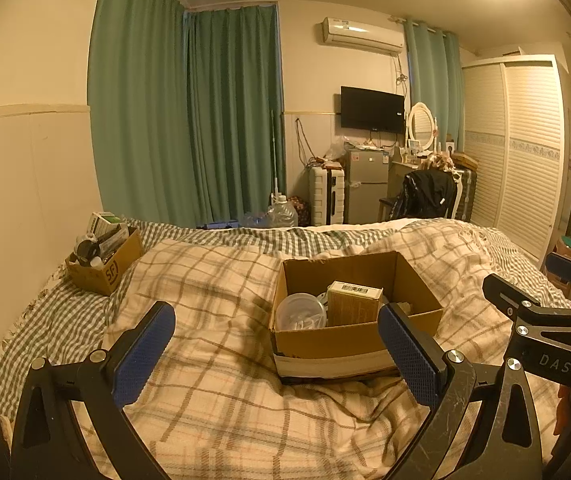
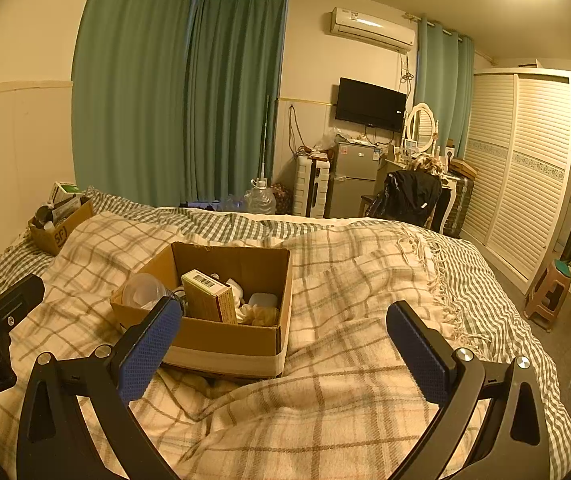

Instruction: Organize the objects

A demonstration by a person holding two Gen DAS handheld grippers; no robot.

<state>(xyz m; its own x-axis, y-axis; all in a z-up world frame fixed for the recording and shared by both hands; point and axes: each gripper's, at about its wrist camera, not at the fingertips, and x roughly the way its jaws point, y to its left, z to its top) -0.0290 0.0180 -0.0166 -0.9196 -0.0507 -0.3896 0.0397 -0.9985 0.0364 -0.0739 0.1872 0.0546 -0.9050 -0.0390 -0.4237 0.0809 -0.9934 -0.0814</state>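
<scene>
Our left gripper (image 1: pixel 277 344), black-framed with blue textured pads, hangs spread wide above the bed with nothing between its fingers, and our right gripper (image 2: pixel 285 344) of the same build is spread just as wide and equally empty beside it. Between and just beyond them sits an open brown cardboard box with a pale band round its base (image 1: pixel 325 340), resting on the cream plaid blanket (image 1: pixel 213 360) near the middle of the bed. Inside it we see a clear round plastic container (image 1: pixel 300 312) toward the box's left wall, a tan rectangular carton with a barcode label (image 1: pixel 354 302) standing tilted beside it, and, in the right wrist view, a small pale lidded case (image 2: pixel 263 300) with crumpled pale material around it toward the right wall. Well apart, at the bed's far left edge by the wall, a smaller brown cardboard box printed "SF" (image 1: pixel 105 268) stands on the green checked sheet (image 1: pixel 61 320), crowded with small packages and bottles we cannot identify.
</scene>
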